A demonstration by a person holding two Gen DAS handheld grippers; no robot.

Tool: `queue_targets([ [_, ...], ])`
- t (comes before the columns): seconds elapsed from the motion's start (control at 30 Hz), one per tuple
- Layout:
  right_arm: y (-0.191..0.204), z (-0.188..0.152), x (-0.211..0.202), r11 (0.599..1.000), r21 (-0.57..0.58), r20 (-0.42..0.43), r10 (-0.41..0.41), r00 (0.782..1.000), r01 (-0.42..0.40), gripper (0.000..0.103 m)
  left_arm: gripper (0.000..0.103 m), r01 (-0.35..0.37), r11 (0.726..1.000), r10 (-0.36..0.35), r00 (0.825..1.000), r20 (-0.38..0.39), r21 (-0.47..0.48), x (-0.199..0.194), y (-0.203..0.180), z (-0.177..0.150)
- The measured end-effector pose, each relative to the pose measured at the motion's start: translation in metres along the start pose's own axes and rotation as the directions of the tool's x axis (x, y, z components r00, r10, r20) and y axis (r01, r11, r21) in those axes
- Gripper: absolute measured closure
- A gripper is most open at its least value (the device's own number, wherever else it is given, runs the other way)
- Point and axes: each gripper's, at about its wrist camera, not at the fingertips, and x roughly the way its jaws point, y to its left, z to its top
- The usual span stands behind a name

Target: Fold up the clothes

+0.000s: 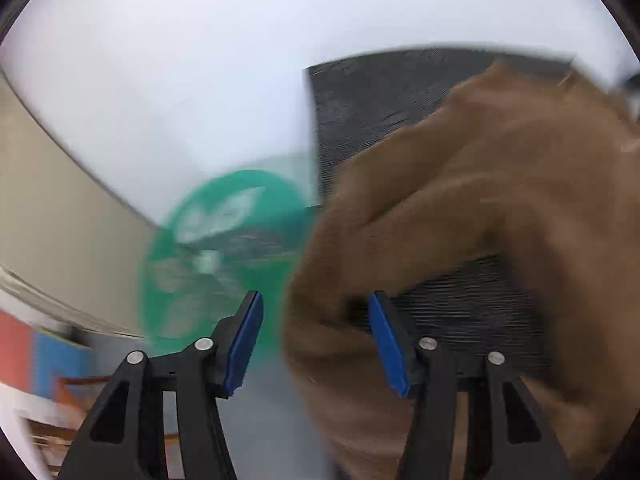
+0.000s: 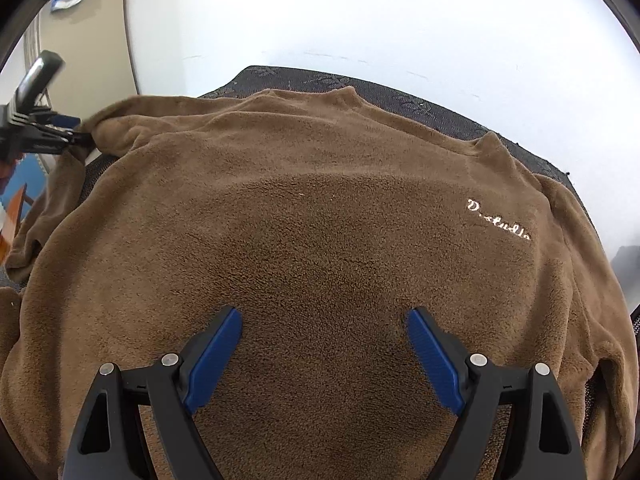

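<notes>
At far left, the left gripper (image 2: 82, 135) stands part open, brown cloth between its blue pads though no grip is clear. A brown fleece sweater (image 2: 320, 220) lies spread on a dark mat (image 2: 420, 104). The right gripper (image 2: 324, 316) hovers wide open over it, empty.

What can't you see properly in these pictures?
- Green round thing, left wrist view: motion blur smears it, so what it is stays unclear.
- White lettering on the brown fleece sweater, right wrist view: too small to read.
- Left gripper, right wrist view: frame edge cuts it; jaws hidden by the sleeve.
</notes>
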Motion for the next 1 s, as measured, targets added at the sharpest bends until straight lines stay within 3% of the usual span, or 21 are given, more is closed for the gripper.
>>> queue_targets([
  [0.07,0.0,0.0,0.001,1.0,0.002,-0.005,0.003,1.0,-0.003,0.016,0.042,0.109,0.994,-0.109,0.993,0.034,0.019,-0.023,-0.013,-0.016],
  [0.17,-0.002,-0.001,0.001,1.0,0.004,-0.006,0.007,1.0,-0.007,0.016,0.037,0.265,0.963,-0.269,0.96,0.079,0.056,-0.059,-0.033,-0.041],
  [0.3,-0.002,-0.002,0.0,1.0,0.005,-0.004,0.008,1.0,-0.008,0.016,0.032,0.352,0.911,-0.376,0.923,0.081,0.214,-0.105,-0.083,-0.089],
  [0.4,-0.003,-0.003,-0.002,1.0,0.006,0.002,0.013,1.0,-0.013,0.016,0.03,0.378,0.88,-0.414,0.907,0.075,0.287,-0.135,-0.107,-0.127],
  [0.53,-0.006,-0.004,-0.01,0.999,0.02,0.043,0.035,0.998,-0.036,0.016,0.03,0.326,0.878,-0.377,0.922,0.086,0.349,-0.157,-0.131,-0.165],
  [0.73,-0.011,-0.021,-0.068,0.999,0.051,0.227,-0.024,0.974,0.013,0.016,0.03,0.271,0.871,-0.338,0.936,0.099,0.411,-0.16,-0.148,-0.198],
  [0.8,-0.012,-0.036,-0.094,0.997,0.077,0.307,-0.054,0.95,0.032,0.016,0.03,0.21,0.878,-0.289,0.949,0.126,0.431,-0.158,-0.159,-0.203],
  [0.87,-0.013,-0.055,-0.122,0.991,0.117,0.398,-0.103,0.912,0.06,0.016,0.03,0.135,0.887,-0.229,0.959,0.168,0.441,-0.154,-0.169,-0.205],
  [0.93,-0.012,-0.074,-0.152,0.976,0.184,0.493,-0.194,0.848,0.116,0.013,0.03,0.063,0.897,-0.175,0.959,0.222,0.438,-0.149,-0.183,-0.205],
  [0.97,-0.013,-0.085,-0.166,0.962,0.229,0.533,-0.249,0.809,0.145,0.001,0.03,0.054,0.905,-0.168,0.956,0.238,0.423,-0.147,-0.185,-0.203],
  [1.0,-0.013,-0.096,-0.179,0.948,0.27,0.564,-0.295,0.771,0.166,0.0,0.03,0.049,0.913,-0.164,0.953,0.255,0.405,-0.146,-0.186,-0.2],
])
